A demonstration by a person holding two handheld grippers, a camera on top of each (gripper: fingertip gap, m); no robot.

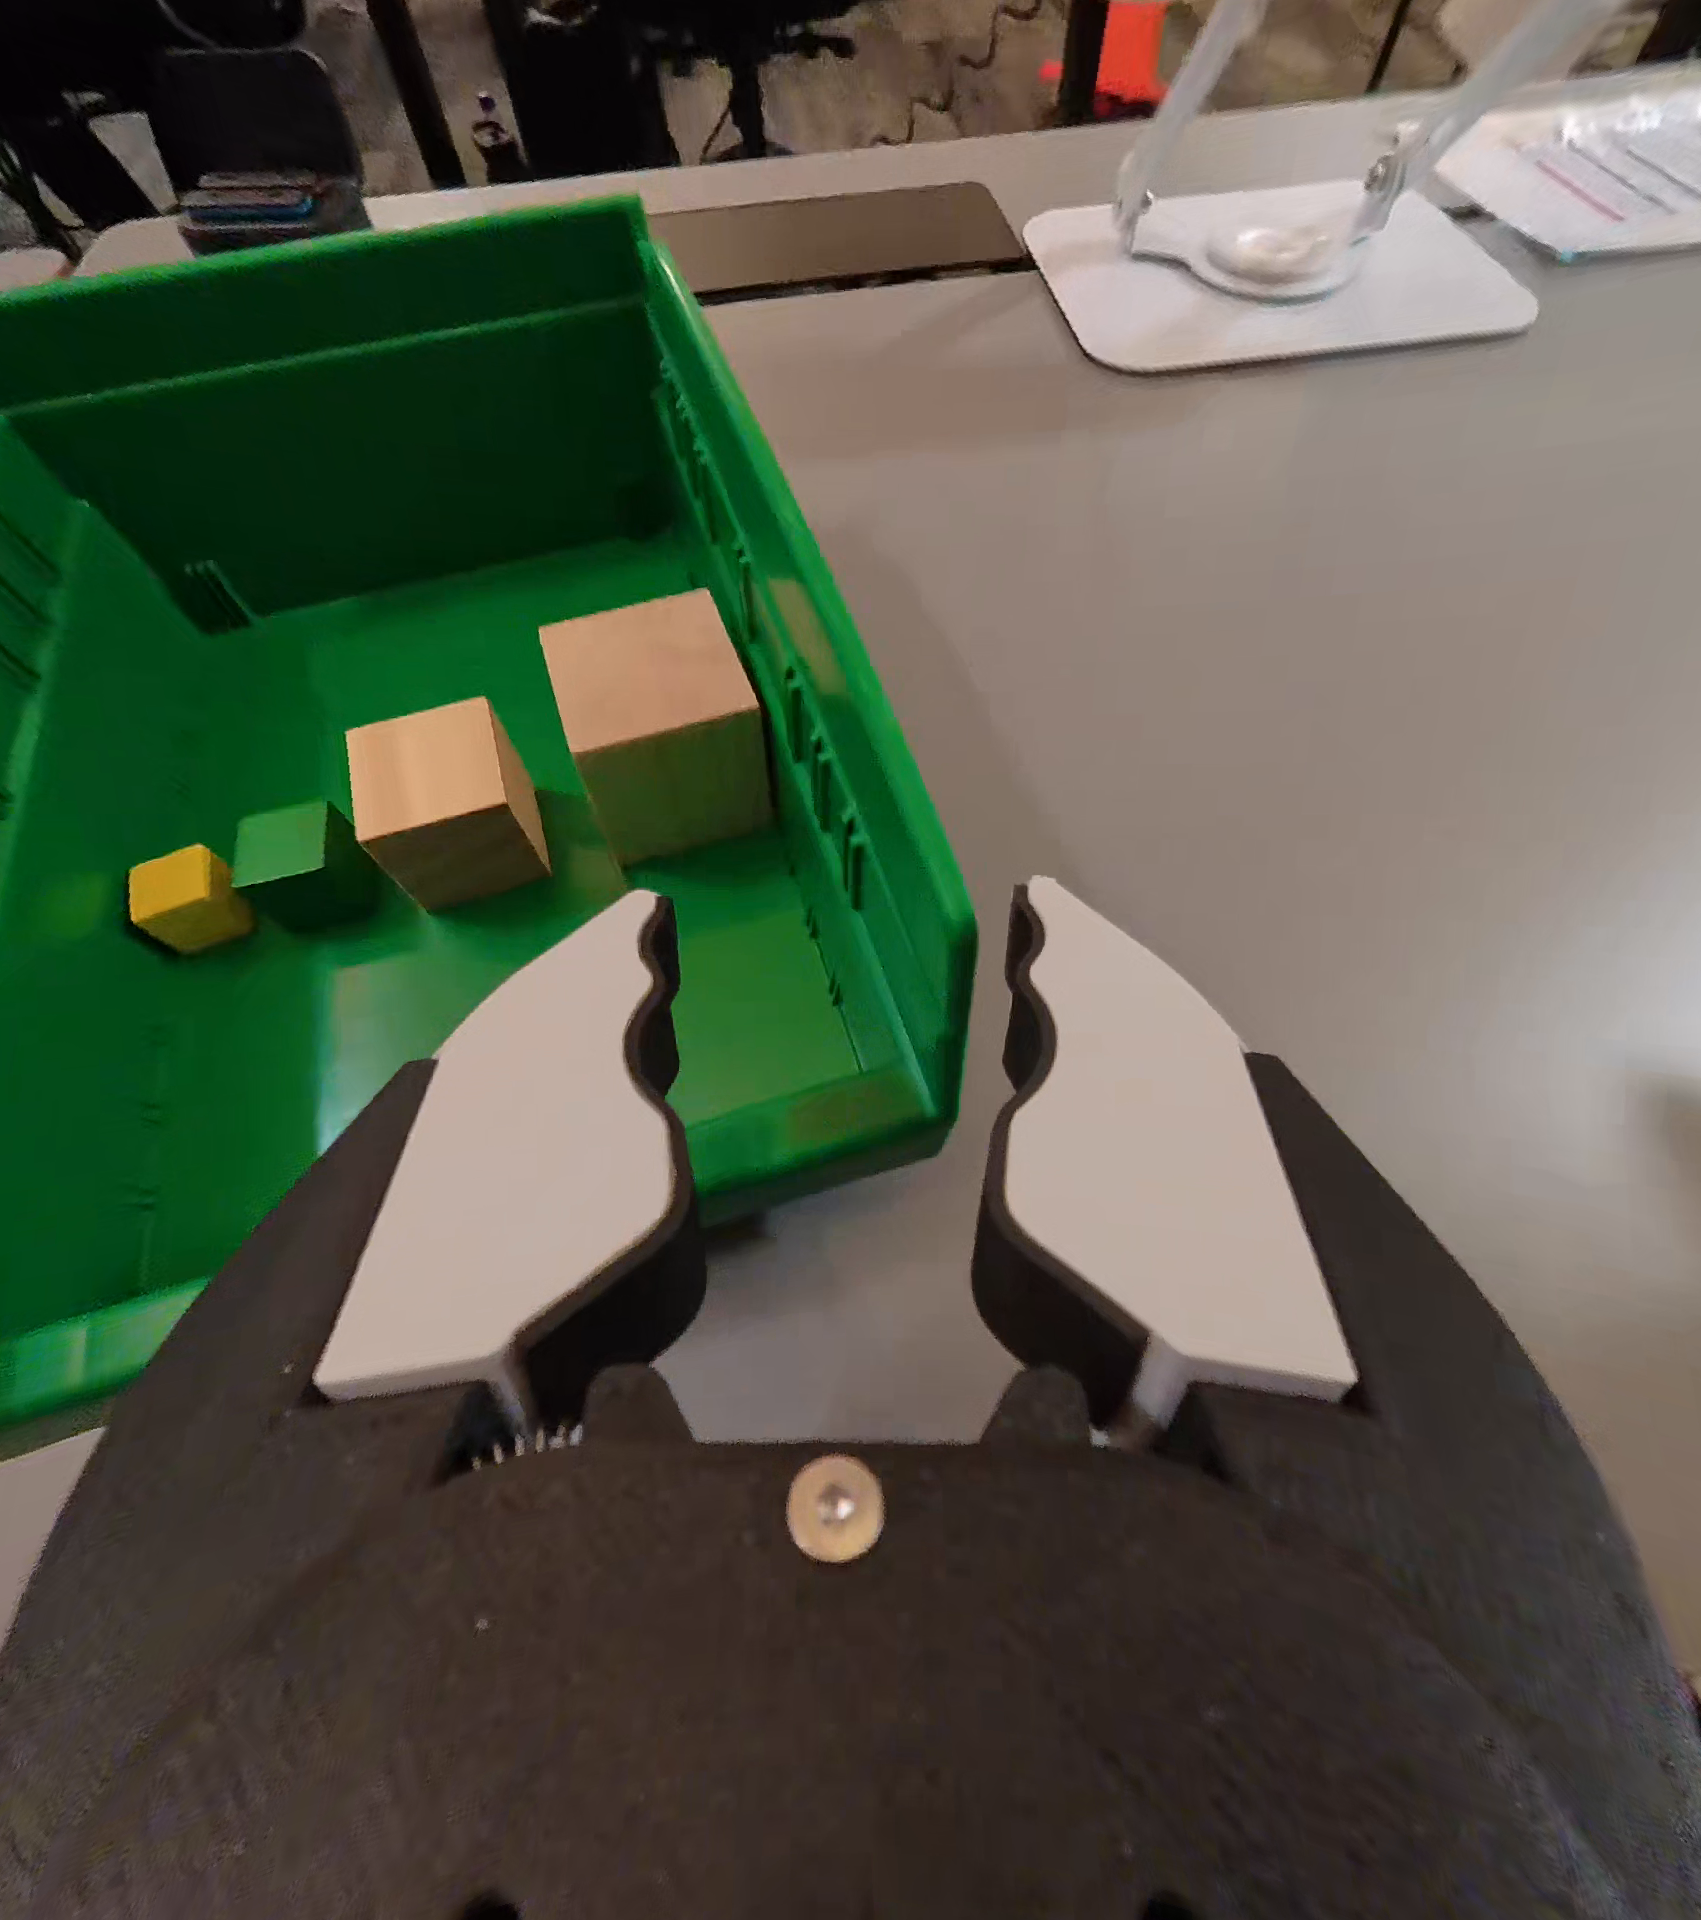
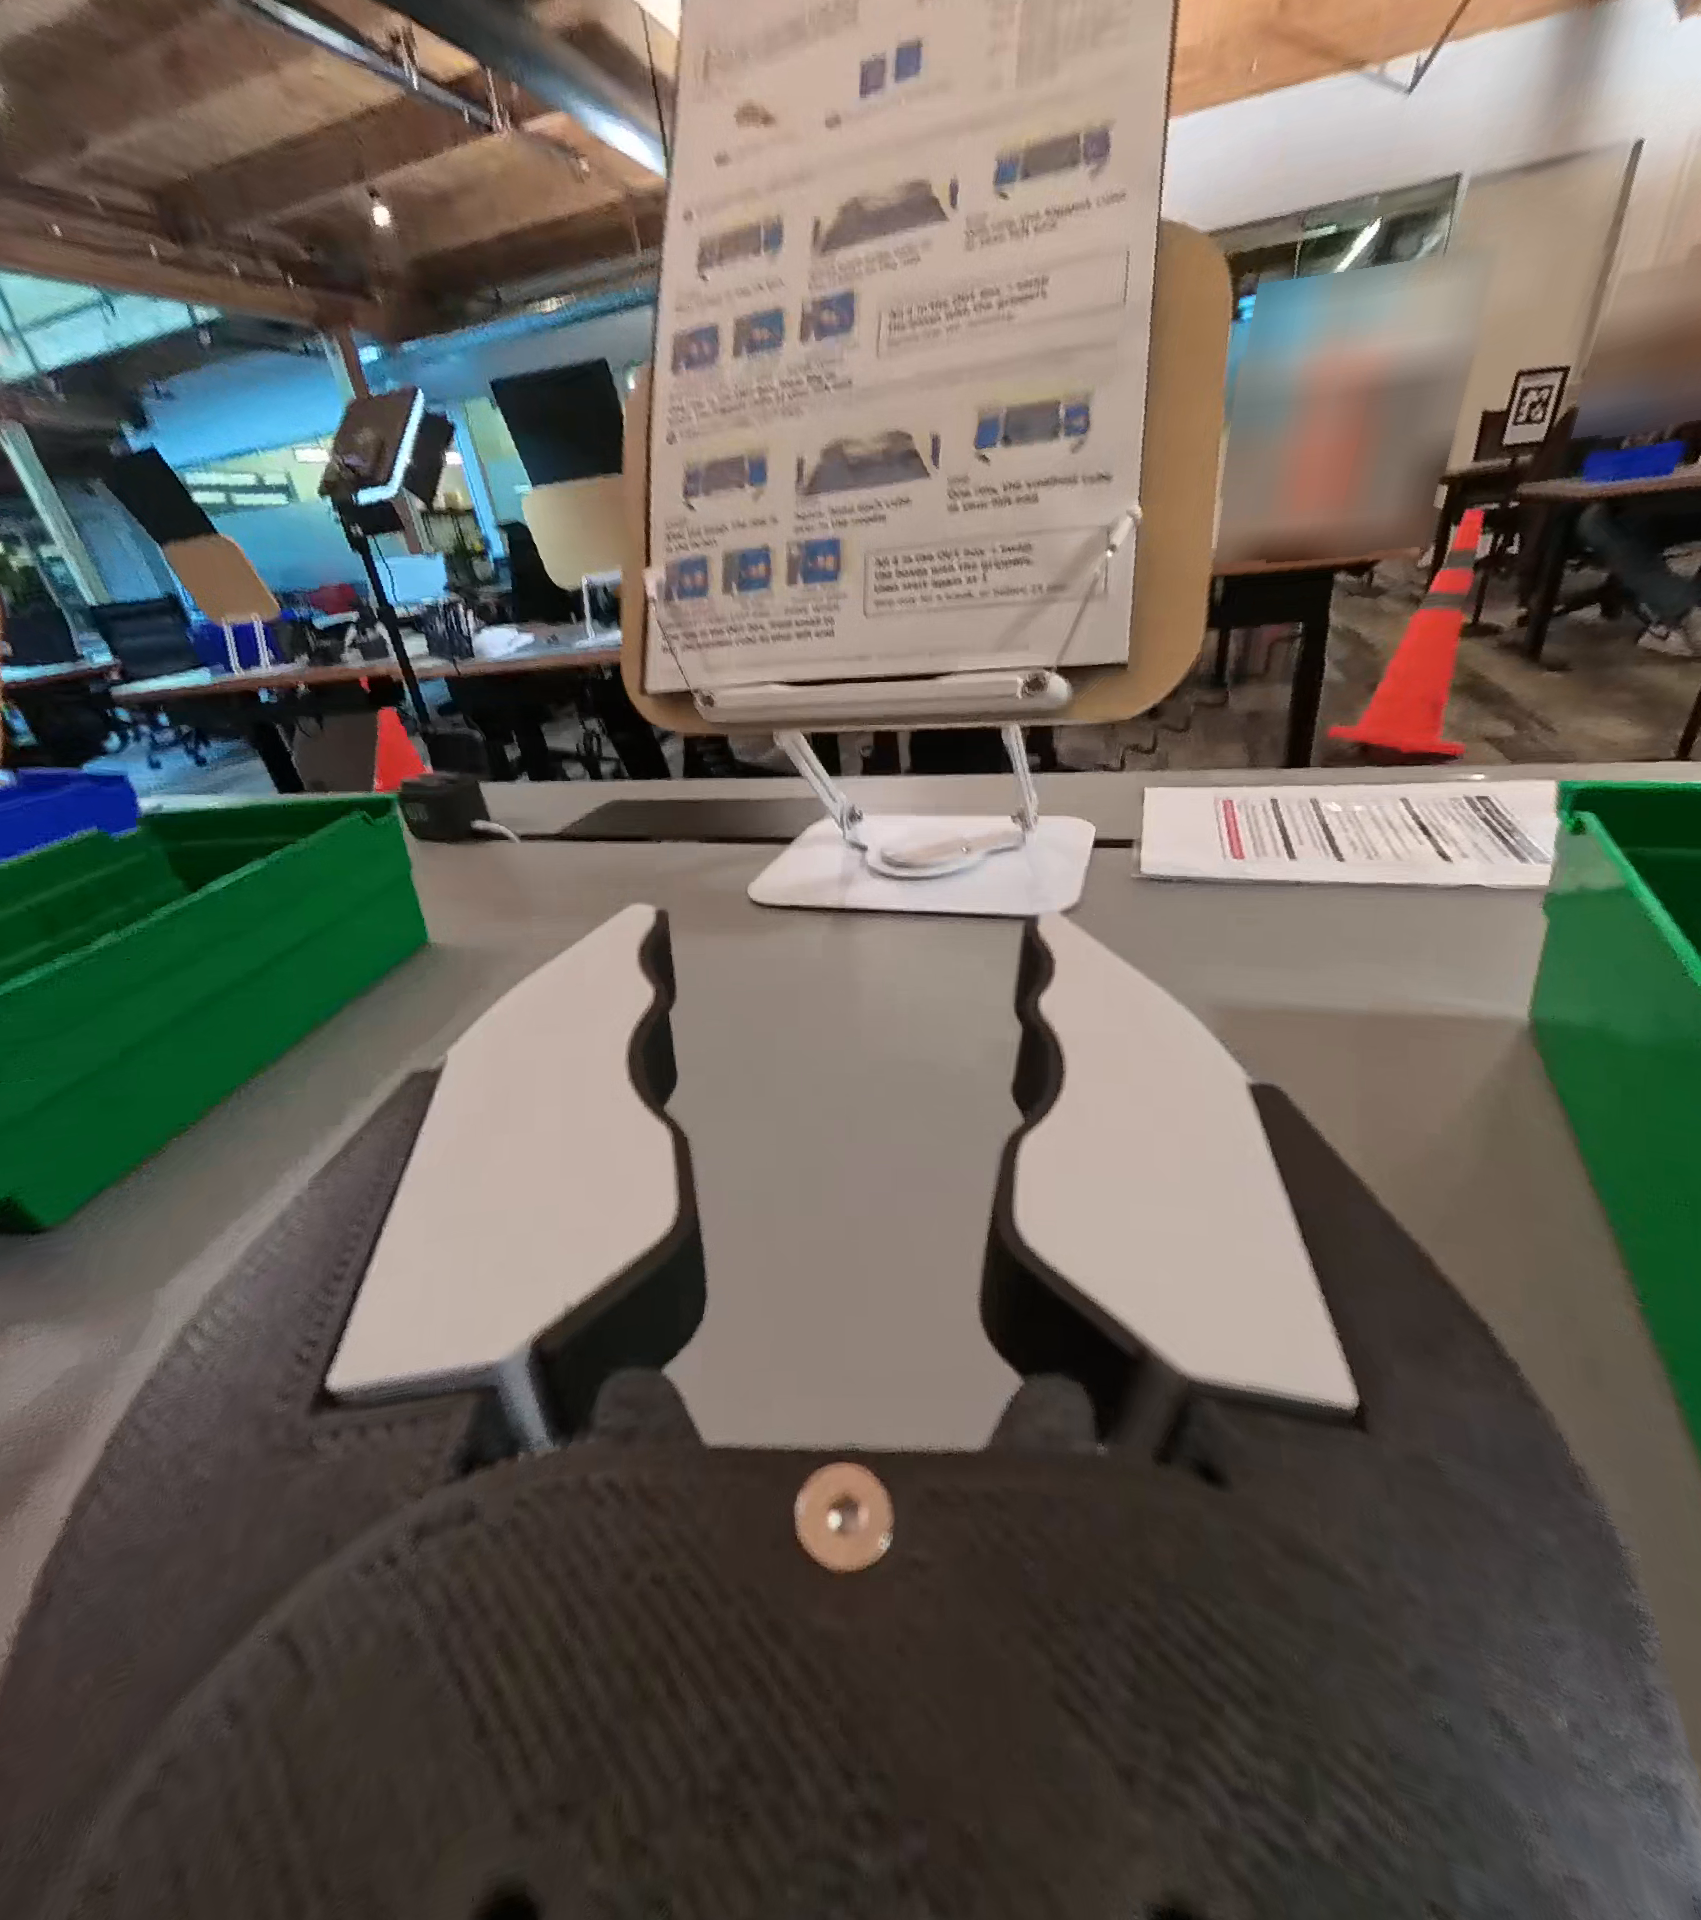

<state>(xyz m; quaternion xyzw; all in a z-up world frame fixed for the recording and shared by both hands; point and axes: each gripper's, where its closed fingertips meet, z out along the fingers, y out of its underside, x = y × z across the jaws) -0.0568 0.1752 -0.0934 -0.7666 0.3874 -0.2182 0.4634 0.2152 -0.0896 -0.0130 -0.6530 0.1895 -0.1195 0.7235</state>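
Here, a grey table (image 1: 1345,727) carries a green bin (image 1: 856,790) at the left and a second green bin (image 2: 1677,1091) at the right, with a white document stand (image 2: 919,862) between them at the far edge, holding a printed sheet (image 2: 908,343). The left gripper (image 1: 841,904) hovers over the first bin's near right corner, jaws spread wide, holding nothing. The right gripper (image 2: 841,920) lies low above bare table, jaws likewise wide and empty. Inside the first bin stand a large wooden block (image 1: 659,717), a smaller wooden block (image 1: 441,800), a green cube (image 1: 290,847) and a yellow cube (image 1: 186,899) in a row.
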